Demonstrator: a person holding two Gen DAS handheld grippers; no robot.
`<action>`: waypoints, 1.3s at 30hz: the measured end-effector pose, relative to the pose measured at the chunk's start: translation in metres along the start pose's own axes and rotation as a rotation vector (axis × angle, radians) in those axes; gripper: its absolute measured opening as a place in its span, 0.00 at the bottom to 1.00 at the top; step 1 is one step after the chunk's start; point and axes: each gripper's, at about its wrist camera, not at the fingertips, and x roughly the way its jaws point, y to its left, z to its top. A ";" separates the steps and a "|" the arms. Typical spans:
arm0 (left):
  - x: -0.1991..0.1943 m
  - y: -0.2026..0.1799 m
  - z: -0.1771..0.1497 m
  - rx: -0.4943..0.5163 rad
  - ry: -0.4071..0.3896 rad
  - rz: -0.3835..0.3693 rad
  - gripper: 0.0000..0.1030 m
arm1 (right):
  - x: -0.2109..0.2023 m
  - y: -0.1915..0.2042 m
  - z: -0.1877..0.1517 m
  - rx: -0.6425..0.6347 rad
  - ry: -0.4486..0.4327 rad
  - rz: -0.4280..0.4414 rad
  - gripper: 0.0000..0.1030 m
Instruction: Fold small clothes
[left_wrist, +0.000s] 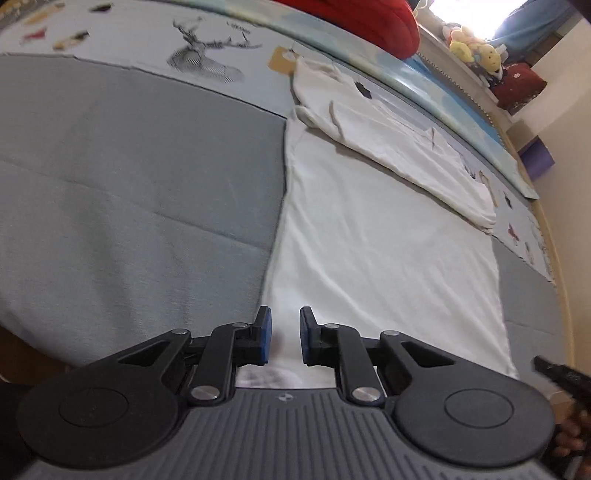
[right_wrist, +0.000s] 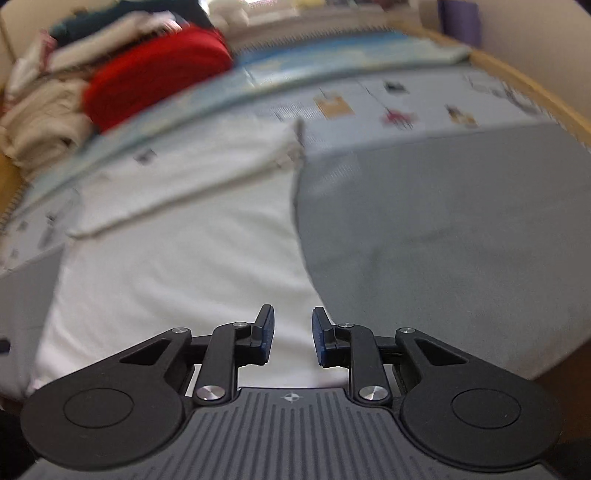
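My left gripper (left_wrist: 284, 334) and right gripper (right_wrist: 293, 336) hang over the near hem of the white T-shirt (left_wrist: 369, 236), spread flat on the grey blanket (left_wrist: 129, 166). Both jaws stand a little open, gripping nothing. I might pinch the blanket too, or grab only one layer, spoiling the fold.

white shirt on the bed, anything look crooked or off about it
The shirt has its far part folded over at a slant, so the fold edge runs diagonally, and wrinkles cross the body. No damage shows.
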 end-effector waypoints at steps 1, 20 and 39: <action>0.004 -0.001 0.000 -0.002 0.021 -0.002 0.18 | 0.004 -0.004 0.000 0.021 0.017 -0.004 0.24; 0.044 0.000 -0.012 0.094 0.134 0.158 0.32 | 0.056 -0.004 -0.014 -0.059 0.201 -0.154 0.33; 0.031 0.000 -0.019 0.106 0.152 0.168 0.11 | 0.035 -0.007 -0.010 -0.032 0.177 -0.127 0.08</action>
